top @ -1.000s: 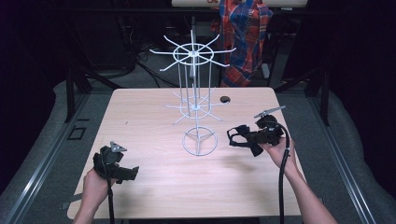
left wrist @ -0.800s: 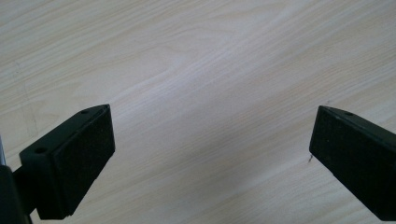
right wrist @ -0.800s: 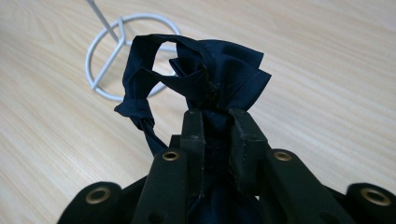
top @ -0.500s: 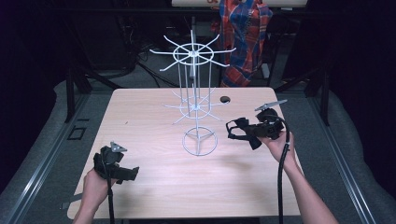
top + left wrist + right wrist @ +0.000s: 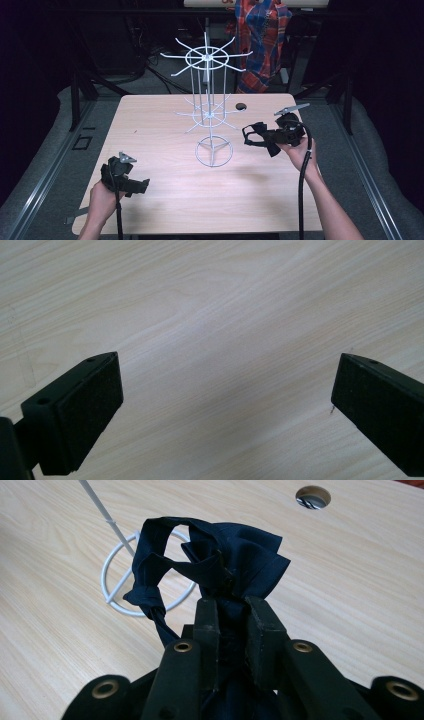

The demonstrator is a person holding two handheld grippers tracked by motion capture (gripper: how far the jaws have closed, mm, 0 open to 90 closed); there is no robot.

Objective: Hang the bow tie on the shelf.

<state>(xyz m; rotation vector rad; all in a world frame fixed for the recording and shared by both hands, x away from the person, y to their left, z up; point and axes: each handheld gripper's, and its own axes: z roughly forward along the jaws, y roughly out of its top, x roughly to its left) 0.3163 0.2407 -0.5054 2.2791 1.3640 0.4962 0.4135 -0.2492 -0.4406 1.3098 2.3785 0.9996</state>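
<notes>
A dark navy cloth strap (image 5: 210,565) with a loop is pinched between the jaws of my right gripper (image 5: 231,612), which is shut on it. In the high view that gripper (image 5: 260,139) is held above the table to the right of the white wire rack (image 5: 210,107), the cloth (image 5: 256,134) sticking out toward the rack's ring base (image 5: 214,152). My left gripper (image 5: 140,185) rests low at the table's front left. Its jaws stand wide open over bare wood, with one black pad (image 5: 87,410) at each side of the left gripper view.
The light wooden table (image 5: 165,130) has a round cable hole (image 5: 241,106) behind the rack. The rack's upper spokes (image 5: 206,57) reach out in all directions. A plaid cloth (image 5: 262,35) hangs beyond the far edge. Dark floor and metal rails surround the table.
The right hand has drifted slightly up and back with the cloth held in its jaws. The left hand has stayed in place.
</notes>
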